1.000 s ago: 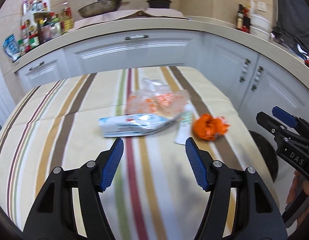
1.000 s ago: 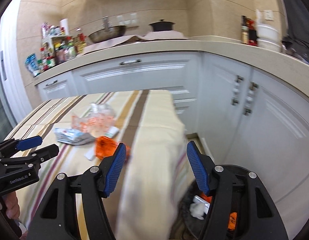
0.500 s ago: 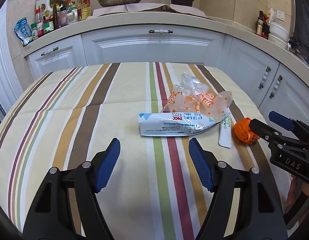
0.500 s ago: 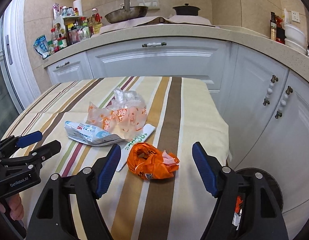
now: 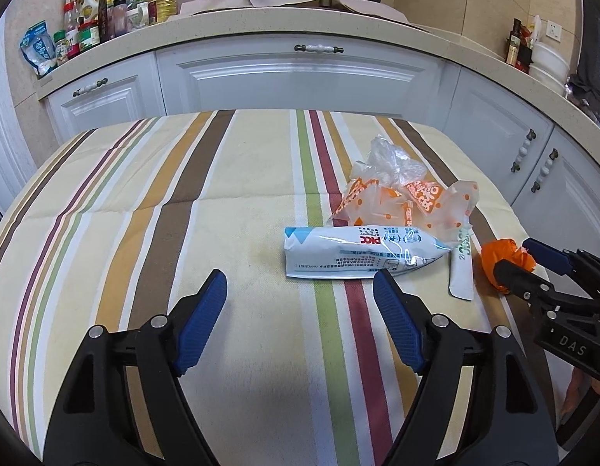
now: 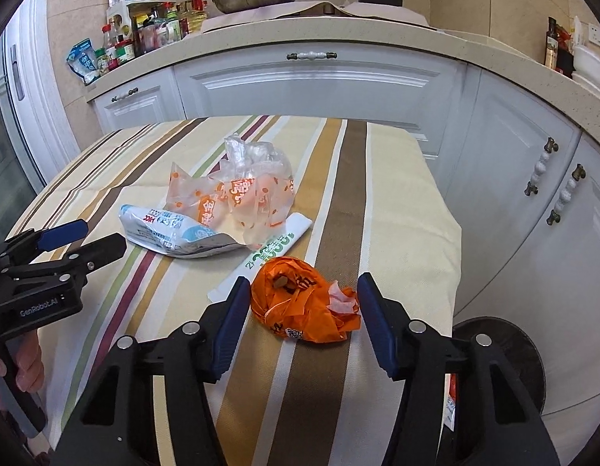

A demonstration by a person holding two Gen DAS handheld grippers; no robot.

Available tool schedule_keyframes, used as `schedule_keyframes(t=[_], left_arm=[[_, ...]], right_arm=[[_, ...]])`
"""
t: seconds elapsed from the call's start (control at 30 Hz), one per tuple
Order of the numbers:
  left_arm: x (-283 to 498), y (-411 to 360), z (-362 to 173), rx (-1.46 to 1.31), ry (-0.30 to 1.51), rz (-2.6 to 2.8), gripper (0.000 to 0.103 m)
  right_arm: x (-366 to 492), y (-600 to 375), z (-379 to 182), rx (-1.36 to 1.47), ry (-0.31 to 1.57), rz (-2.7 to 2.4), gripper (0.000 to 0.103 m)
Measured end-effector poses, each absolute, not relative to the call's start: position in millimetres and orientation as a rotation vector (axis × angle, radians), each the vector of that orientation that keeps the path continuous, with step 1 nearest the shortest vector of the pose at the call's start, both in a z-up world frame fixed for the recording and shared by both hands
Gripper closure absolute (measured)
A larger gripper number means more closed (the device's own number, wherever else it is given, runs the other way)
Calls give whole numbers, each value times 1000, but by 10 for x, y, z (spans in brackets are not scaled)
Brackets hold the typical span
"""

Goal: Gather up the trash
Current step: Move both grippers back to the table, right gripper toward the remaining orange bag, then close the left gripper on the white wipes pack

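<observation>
Right wrist view: your right gripper (image 6: 300, 303) is closing around the crumpled orange wrapper (image 6: 304, 305), probably light and squishy, so pinch its middle.

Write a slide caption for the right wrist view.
Right claw closing around crumpled orange wrapper on striped tablecloth, pads not yet pressing.

orange wad (image 6: 304, 305): crumpled, near table edge
blue pack (image 5: 354, 252): flat
dotted bag (image 5: 401, 204): crumpled, overlapping pack
sachet (image 5: 461, 268): flat, between wad and pack
</observation>
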State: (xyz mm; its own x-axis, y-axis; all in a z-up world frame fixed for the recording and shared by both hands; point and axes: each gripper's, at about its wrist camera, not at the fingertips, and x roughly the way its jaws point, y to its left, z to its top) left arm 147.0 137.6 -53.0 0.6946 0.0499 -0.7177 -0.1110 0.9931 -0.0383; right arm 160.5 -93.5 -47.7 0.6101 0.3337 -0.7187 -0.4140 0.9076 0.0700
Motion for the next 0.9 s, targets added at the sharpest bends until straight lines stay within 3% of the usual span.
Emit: schedule_keyframes(t=[0.13,0.3,0.37,0.43,0.47,0.53,0.63,0.7,0.9], left_arm=[[1550,1359,-539,-57,794,75,20],[1655,1368,-617,-74,825,48,21],[1653,1379,-625,-83,822,49,29],[1648,1375,-626,-81,825,45,51],[1649,1368,-638,-76,834,40,54],[1640,1354,-653,-73,846,23,74],[1588,1317,-659,-65,850,-3,94],[1550,1293,-650,-55,844,-9,98],[1490,1298,-562,-31,805,9,97]], right_arm=[[1607,-977,-471,-99,804,432,47],[1614,-1020,-460,-89,800,429,47],[1614,-1029,-453,-88,798,430,47],[1614,-1033,-451,-86,797,430,47],[1614,-1037,-453,-84,798,430,47],[1614,-1048,-459,-83,799,431,47],[1610,-1063,-469,-80,802,427,47],[1604,-1075,-467,-79,802,427,47],[1599,-1134,-437,-76,791,418,47]])
